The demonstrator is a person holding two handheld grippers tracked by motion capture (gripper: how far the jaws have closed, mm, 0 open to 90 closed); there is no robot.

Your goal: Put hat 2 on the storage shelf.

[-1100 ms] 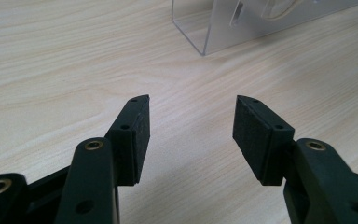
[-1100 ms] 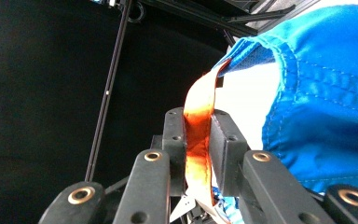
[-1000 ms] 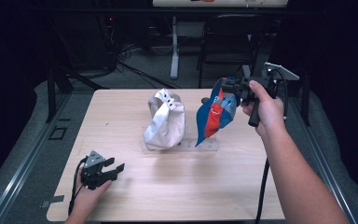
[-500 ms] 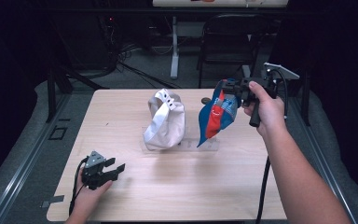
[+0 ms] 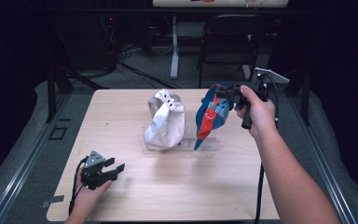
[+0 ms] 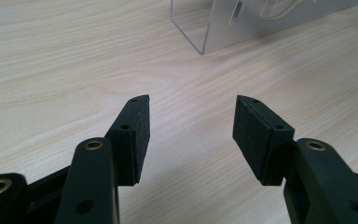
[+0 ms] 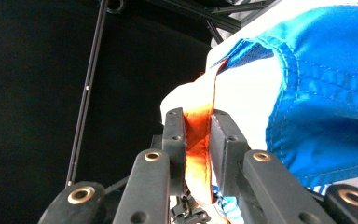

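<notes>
blue, white and orange fabric cap hangs from the right gripper, its orange strap pinched between the clenched jaws — the cap's body droops below them onto a clear acrylic stand. just beside it sits a beige fabric cap. left gripper rests low over the pale wooden table, jaws spread wide, holding nothing.

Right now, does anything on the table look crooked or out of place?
The blue and red cap hangs limp and crumpled over the clear stand, held up by the right gripper, which pinches its orange strap. The white cap beside it sits full and upright. Nothing looks spilled or damaged.
</notes>
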